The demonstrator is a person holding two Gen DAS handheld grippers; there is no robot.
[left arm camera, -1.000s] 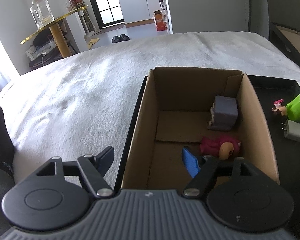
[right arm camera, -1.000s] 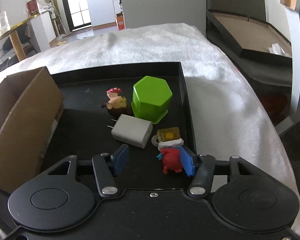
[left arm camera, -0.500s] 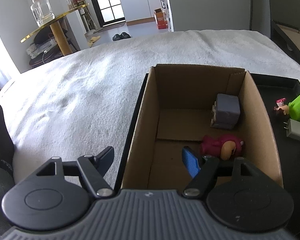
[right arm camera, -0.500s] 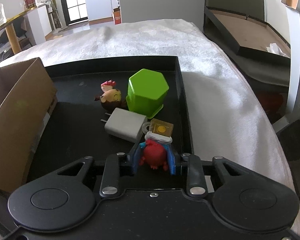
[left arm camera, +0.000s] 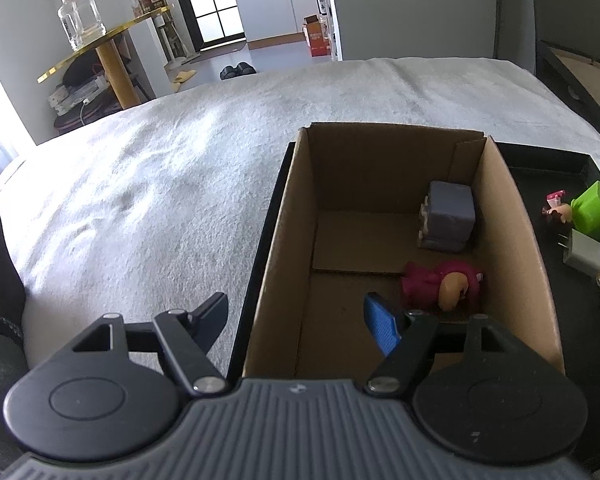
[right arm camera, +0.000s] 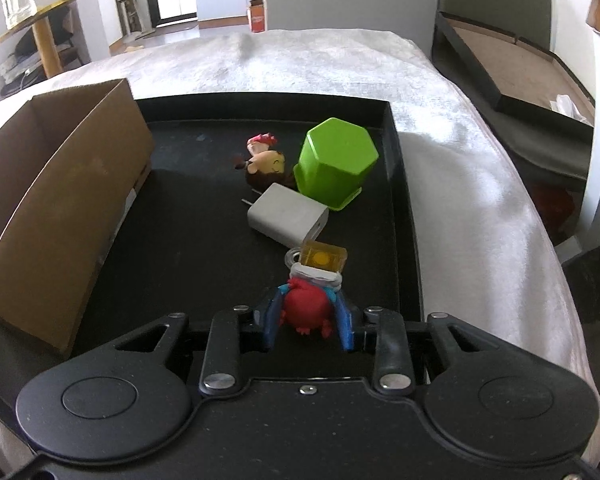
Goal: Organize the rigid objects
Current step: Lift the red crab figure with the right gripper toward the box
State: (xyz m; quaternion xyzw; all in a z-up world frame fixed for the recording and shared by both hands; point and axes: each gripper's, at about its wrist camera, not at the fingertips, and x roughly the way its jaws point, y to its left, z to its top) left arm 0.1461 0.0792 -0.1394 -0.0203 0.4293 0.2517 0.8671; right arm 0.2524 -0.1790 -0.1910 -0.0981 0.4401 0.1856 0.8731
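Red toy figure (right arm camera: 306, 312) just got grabbed off the black tray (right arm camera: 204, 264).
Right gripper (right arm camera: 308, 320) narrowed onto it, then eased slightly; left gripper (left arm camera: 300, 320) waits wide over the cardboard box (left arm camera: 508, 240), likely next stop.

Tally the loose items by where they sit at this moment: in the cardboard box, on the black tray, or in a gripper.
In the cardboard box: 2, grey block and magenta figure
On the black tray: 4, green hexagonal cup, white charger, small doll, yellow padlock
In the right gripper: 1, red figure
Total: 7
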